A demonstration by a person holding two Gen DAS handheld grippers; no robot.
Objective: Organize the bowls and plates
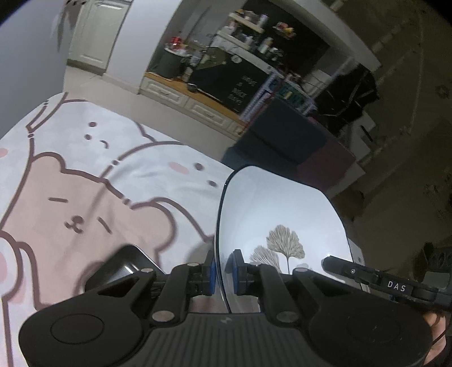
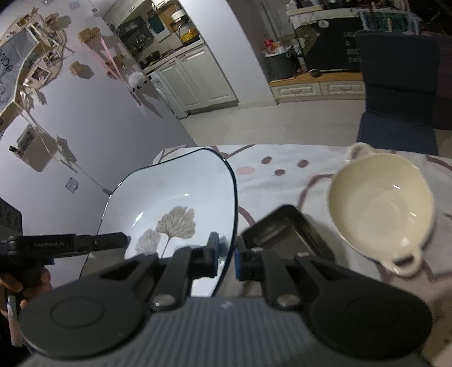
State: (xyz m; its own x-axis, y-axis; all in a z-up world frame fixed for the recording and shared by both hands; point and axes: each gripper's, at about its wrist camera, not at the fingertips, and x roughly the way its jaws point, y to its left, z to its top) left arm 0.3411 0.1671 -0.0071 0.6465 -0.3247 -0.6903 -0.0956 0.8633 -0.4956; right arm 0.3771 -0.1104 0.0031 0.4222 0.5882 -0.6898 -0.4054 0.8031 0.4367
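plate (image 2: 180, 197) | white, dark rim, leaf print | clamped by both tongs

Ahead of the fingers a pale tiled floor (image 2: 254, 124) runs to white kitchen cabinets (image 2: 197, 79) and a low wooden-topped drawer unit (image 2: 316, 87). A dark blue chair (image 2: 395, 84) stands just beyond the table's bear-print cloth (image 1: 84, 197). Off to the left of the fingers, a grey wall (image 2: 93, 127) carries pinned photos and small ornaments. Cluttered shelves (image 1: 248, 25) sit in dim light.
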